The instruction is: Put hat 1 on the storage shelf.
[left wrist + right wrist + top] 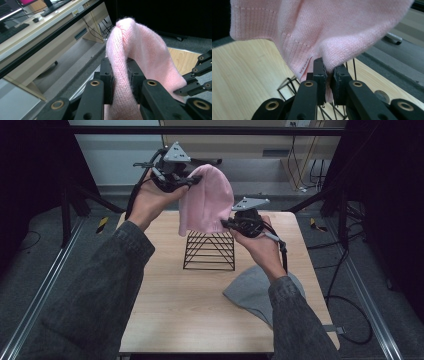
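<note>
Pink knit hat (207,200) pinched by left tool (192,181) and right tool (225,224), high view adds grey hat (250,292), wire rack (210,251).

A black wire rack (210,251) stands near the middle of the wooden table (175,295). 1 grey beanie (250,292) lies on the table, near the rack, toward the person's side.

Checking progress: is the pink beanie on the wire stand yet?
No. The pink beanie hangs above the wire stand, pinched by left tool and right tool.
</note>
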`<state>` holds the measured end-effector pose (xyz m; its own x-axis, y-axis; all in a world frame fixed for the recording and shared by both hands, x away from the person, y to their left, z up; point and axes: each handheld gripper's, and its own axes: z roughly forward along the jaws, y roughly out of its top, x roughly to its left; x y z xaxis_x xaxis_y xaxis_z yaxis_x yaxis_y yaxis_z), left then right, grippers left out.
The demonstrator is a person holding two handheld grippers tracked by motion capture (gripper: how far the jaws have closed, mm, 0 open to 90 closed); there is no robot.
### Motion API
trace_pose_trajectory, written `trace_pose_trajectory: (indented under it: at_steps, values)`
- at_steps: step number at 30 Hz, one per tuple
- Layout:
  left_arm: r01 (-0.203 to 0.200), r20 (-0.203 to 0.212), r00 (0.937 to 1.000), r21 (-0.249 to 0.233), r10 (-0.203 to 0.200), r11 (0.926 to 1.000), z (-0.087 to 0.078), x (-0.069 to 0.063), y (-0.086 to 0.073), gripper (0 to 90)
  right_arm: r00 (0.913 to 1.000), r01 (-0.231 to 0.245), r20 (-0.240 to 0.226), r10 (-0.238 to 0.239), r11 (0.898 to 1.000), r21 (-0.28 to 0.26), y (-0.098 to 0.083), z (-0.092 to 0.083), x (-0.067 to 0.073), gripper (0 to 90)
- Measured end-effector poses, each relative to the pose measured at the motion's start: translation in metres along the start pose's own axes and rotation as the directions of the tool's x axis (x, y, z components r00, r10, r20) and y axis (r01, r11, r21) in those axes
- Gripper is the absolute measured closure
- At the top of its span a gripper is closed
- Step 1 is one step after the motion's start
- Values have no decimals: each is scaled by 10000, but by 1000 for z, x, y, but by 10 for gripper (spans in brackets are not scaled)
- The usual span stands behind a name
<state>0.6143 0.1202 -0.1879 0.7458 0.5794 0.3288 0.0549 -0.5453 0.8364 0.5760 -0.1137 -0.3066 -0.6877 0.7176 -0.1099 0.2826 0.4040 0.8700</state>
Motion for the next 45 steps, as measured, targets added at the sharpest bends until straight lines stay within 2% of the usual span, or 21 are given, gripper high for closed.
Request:
trace_pose_trajectory:
  at_steps: [2, 7, 11, 13, 18, 21, 26, 28, 31, 33, 42, 45]
  values:
    - [-6, 8, 10000, -125, 6, 9999, 10, -2, -2, 779, 10000, -21, 16, 21, 10000, 62, -3, 4, -3, 830]
    - [-49, 69, 10000, -234, 51, 9997, 19, -8, -5, 779, 10000, -46, 73, 45, 9998, 182, -10, 10, -7, 829]
    - [68, 21, 10000, -210, -68, 9998, 16, -6, -6, 779, 9998, -189, -11, 190, 9997, 145, -16, 8, -10, 830]
    - [282, 99, 9996, -241, -280, 9993, 14, -4, -6, 779, 9995, -307, 9, 307, 9995, 91, -17, 7, -11, 830]
    - [457, 148, 9989, -197, -455, 9988, 11, -7, -6, 779, 9999, -167, -26, 168, 9996, 209, -21, 5, -9, 830]
    - [234, 152, 9996, -45, -233, 9997, 11, -11, -6, 779, 10000, -86, 33, 86, 9997, 229, -22, 3, -8, 830]
    - [216, 172, 9996, 97, -218, 9997, 26, -13, -19, 773, 9996, -61, 289, 45, 9985, 551, -33, 7, -9, 829]
    - [284, 207, 9994, 17, -284, 9996, 31, -14, -24, 770, 9993, -92, 359, 69, 9979, 643, -38, 10, -9, 829]
    - [183, 259, 9995, -26, -182, 9998, 38, -16, -30, 766, 9991, -94, 415, 65, 9975, 701, -45, 14, -9, 828]
    - [250, 415, 9988, -68, -247, 9997, 41, -19, -34, 766, 9992, -65, 410, 34, 9971, 761, -49, 15, -9, 827]
    - [163, 713, 9973, 443, -194, 9989, 43, -32, -52, 765, 9989, -274, 411, 230, 9936, 1099, -73, 23, -6, 825]
    - [169, 778, 9967, 590, -215, 9981, 44, -37, -60, 763, 9992, -193, 369, 145, 9909, 1334, -80, 27, -4, 820]
